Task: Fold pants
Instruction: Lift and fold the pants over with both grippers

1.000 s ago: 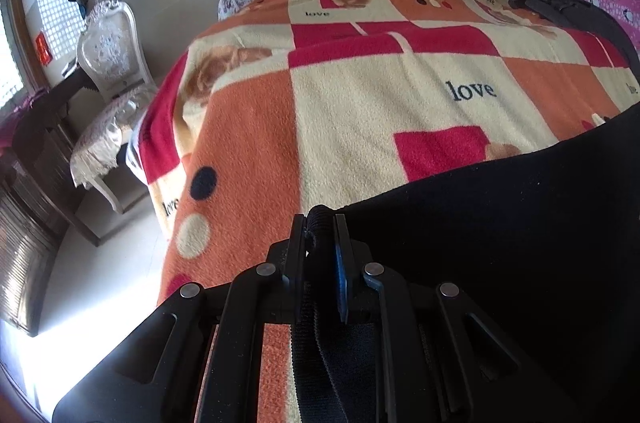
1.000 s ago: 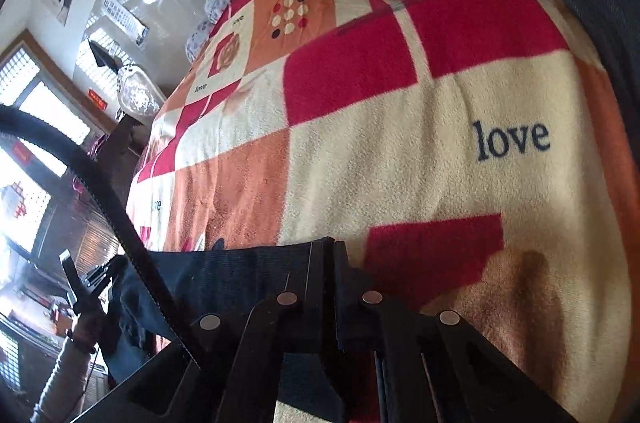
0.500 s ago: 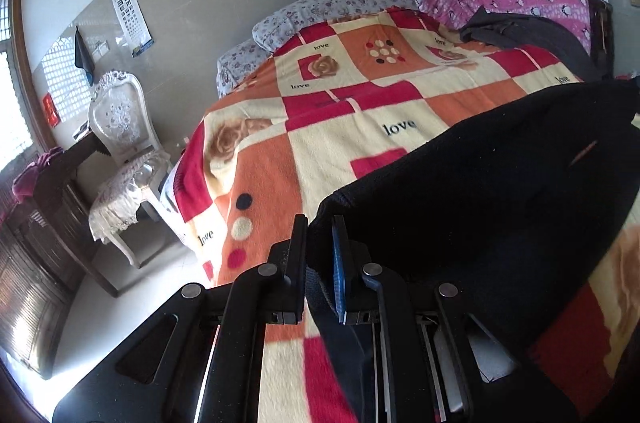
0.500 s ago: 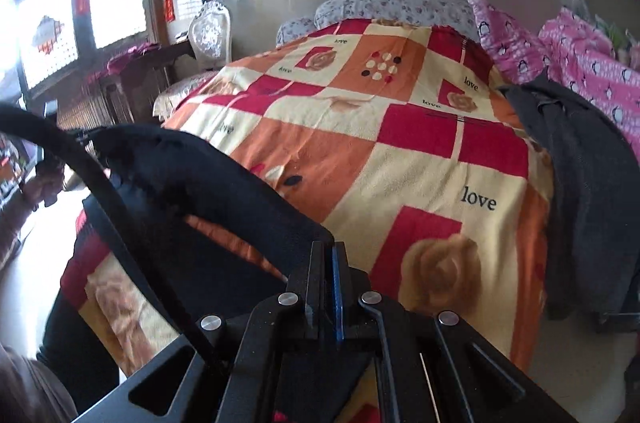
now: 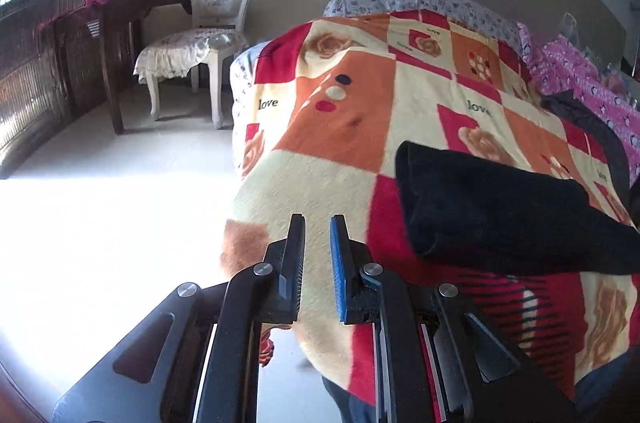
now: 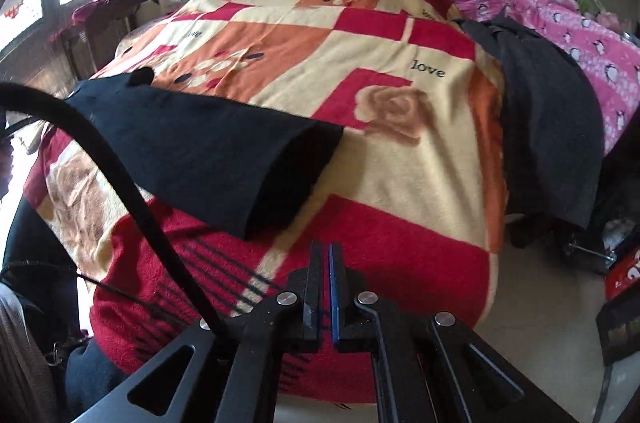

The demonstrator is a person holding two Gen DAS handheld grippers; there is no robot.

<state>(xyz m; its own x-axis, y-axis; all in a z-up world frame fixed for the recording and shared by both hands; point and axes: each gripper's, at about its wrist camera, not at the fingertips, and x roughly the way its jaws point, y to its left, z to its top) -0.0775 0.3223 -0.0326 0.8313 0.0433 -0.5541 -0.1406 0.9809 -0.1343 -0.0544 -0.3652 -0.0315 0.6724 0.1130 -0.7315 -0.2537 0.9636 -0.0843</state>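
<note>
Both grippers, left [image 5: 317, 223] slightly apart, right [image 6: 325, 250] together, empty above folded black pants [image 6: 208, 147] on fleecy blanket [image 6: 400, 159].

Left view: looks from the bed's [image 5: 320, 183] foot corner, tipped down, toward the chair [image 5: 216, 11] and window side.
Right view: looks down from the bed's foot, toward the pillows.
Both see: the black pants [image 5: 500, 211] and the blanket [image 6: 400, 151], up close.

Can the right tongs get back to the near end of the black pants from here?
Probably yes. The right tongs, shut and empty, sit just off the pants' near end, with only bare blanket between. The cable crosses farther left.
</note>
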